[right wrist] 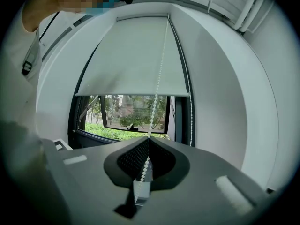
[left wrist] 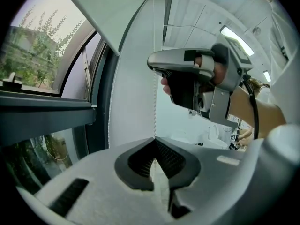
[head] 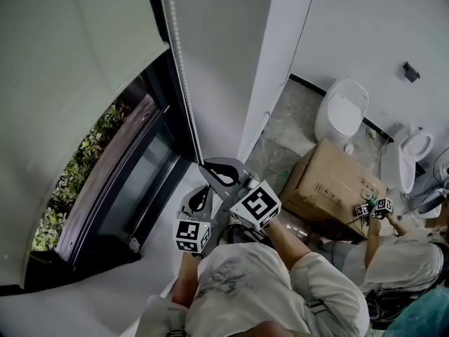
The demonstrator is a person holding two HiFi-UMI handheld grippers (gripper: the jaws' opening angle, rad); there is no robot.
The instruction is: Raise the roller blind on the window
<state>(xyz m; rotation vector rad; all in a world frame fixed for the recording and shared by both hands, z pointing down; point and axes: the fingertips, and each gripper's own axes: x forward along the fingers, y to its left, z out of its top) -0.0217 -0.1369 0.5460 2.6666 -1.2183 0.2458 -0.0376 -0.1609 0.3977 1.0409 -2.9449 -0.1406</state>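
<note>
The pale grey fabric roller blind (right wrist: 131, 60) covers the upper half of the dark-framed window (right wrist: 133, 116). Its white bead chain (right wrist: 158, 83) drops from 12 o'clock into the right tongs (right wrist: 149, 138), which are clamped narrow on it. The left tongs (left wrist: 154, 138), at their 7 o'clock in the head view, pinch it too.

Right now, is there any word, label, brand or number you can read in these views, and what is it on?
Cardboard box: dark printed marks on its side, too small to read.
Marker cubes: black-and-white square patterns only, no words or numbers.
Nothing else shows any readable text.
</note>
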